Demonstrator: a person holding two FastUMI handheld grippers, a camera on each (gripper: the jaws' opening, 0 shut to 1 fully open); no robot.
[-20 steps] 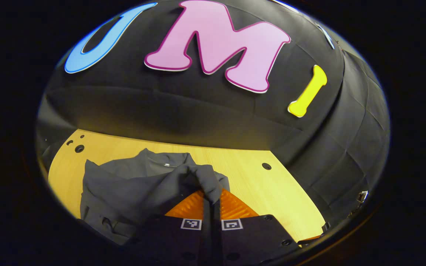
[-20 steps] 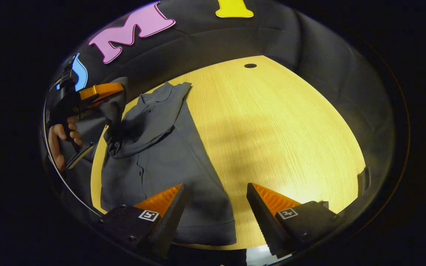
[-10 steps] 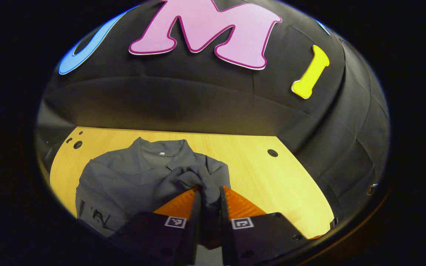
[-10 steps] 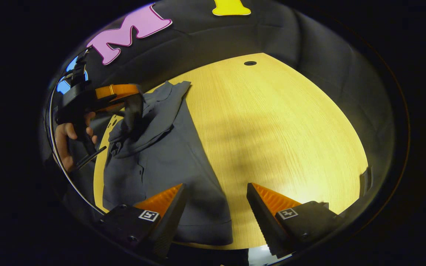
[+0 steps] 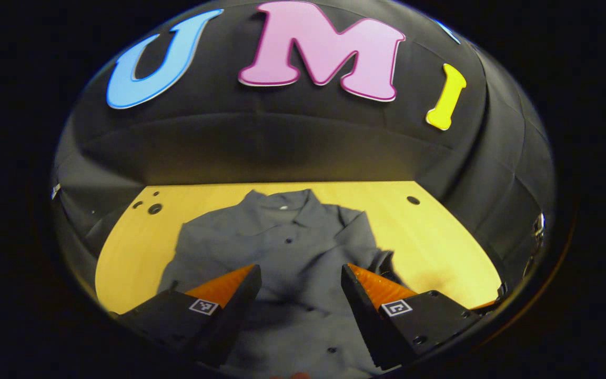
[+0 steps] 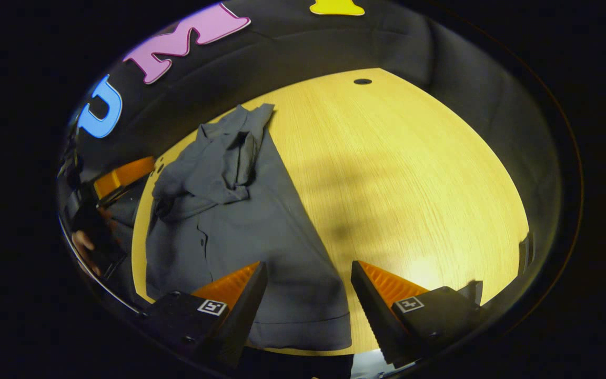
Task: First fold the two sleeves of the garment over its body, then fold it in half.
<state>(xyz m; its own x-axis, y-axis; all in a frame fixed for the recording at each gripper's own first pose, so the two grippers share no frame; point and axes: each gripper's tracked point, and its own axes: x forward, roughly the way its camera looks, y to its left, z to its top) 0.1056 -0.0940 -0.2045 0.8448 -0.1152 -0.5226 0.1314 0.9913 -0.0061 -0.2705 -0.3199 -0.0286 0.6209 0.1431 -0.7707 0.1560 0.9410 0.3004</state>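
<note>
- The left gripper (image 5: 299, 281), in the left gripper view, has its jaws spread wide with nothing between them; half a second ago they were pinched on a bunched sleeve, so the cloth has been let go.
- Past its fingers lies the grey shirt (image 5: 292, 252), flat on the wooden table (image 5: 440, 247), collar at the far end and button line running toward the camera.
- The right gripper (image 6: 307, 287), in the right gripper view, hangs over the hem with jaws wide apart and empty, as it was before.
- From there the sleeve (image 6: 213, 168) lies folded across the shirt's (image 6: 261, 237) upper body; earlier it was lifted in the air.
- The shirt sits on the left part of the table (image 6: 413, 173) in this view, its hem close to the near edge.
- At the left rim, the other gripper (image 6: 119, 176) has drawn back off the shirt; a hand (image 6: 83, 243) seems to hold it, though that edge is dark and blurred.
- Far off, a round hole (image 6: 362, 81) in the tabletop.
</note>
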